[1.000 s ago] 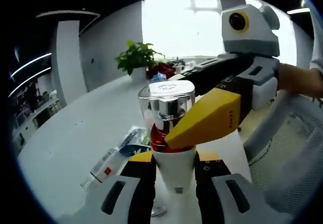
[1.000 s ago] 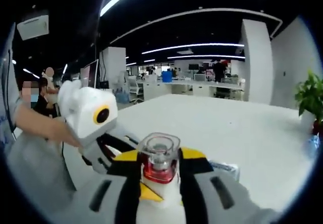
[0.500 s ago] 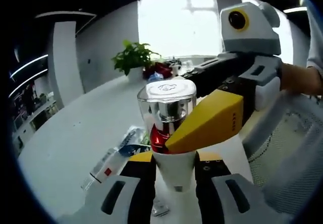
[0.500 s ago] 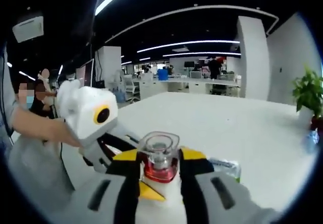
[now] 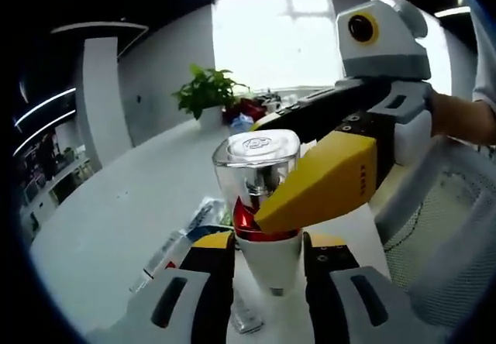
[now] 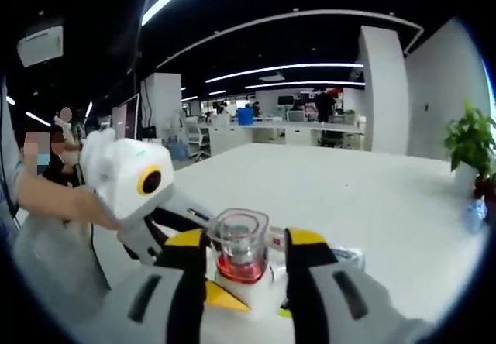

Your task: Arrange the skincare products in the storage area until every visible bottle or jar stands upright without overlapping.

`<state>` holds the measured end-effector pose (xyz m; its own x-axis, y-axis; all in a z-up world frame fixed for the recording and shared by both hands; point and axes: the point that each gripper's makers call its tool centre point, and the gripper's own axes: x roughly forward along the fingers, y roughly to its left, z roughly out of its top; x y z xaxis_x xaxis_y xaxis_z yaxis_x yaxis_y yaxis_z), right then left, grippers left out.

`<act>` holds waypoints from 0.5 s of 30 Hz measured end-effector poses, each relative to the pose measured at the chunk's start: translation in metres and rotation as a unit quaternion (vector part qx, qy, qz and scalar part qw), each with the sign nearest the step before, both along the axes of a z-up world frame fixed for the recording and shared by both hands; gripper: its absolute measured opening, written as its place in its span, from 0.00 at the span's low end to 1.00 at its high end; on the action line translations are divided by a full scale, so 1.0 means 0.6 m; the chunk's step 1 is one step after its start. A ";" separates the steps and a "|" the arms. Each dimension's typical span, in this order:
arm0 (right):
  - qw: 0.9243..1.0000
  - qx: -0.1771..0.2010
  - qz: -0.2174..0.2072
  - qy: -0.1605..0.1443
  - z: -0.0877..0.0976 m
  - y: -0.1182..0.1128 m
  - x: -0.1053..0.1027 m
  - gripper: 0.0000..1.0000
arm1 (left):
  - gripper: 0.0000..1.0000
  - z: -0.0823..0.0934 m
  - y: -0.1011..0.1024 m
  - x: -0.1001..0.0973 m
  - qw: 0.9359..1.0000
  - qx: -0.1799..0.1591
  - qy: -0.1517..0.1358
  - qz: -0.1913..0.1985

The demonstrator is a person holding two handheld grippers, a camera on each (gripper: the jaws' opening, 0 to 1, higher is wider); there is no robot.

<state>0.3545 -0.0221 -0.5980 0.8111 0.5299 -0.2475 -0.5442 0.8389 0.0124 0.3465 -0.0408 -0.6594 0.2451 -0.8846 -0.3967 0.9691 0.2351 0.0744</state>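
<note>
A white bottle (image 5: 268, 260) with a red collar and a clear square cap (image 5: 256, 152) stands upright between the jaws of my left gripper (image 5: 269, 245), which is shut on its body. My right gripper (image 5: 260, 204) reaches in from the right, one yellow jaw lying against the red collar. In the right gripper view the same cap (image 6: 239, 237) sits between the yellow tips of my right gripper (image 6: 246, 242). Those jaws stand a little wider than the cap, open, with a gap on the right side. Tubes (image 5: 180, 242) lie flat on the white table (image 5: 108, 212).
A potted plant (image 5: 206, 91) and a red item (image 5: 248, 110) stand at the table's far end. A small pack (image 6: 346, 256) lies beyond the right jaw. A person's hand (image 6: 54, 198) holds the left gripper's body. Mesh chair fabric (image 5: 446, 228) is at the right.
My right gripper's jaws have spread apart from the bottle's collar, and the cap has tilted slightly. The bottle stays in the left gripper.
</note>
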 end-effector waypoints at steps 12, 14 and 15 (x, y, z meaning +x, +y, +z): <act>1.000 0.005 -0.010 0.003 0.008 -0.008 -0.010 0.51 | 0.40 0.017 0.028 -0.002 0.999 0.010 -0.007 0.033; 1.000 0.004 -0.012 0.005 0.008 -0.010 -0.013 0.53 | 0.42 0.020 0.033 -0.002 0.999 0.008 -0.003 0.040; 1.000 0.004 -0.013 0.007 0.007 -0.012 -0.014 0.55 | 0.43 0.020 0.035 -0.003 0.999 0.009 0.000 0.043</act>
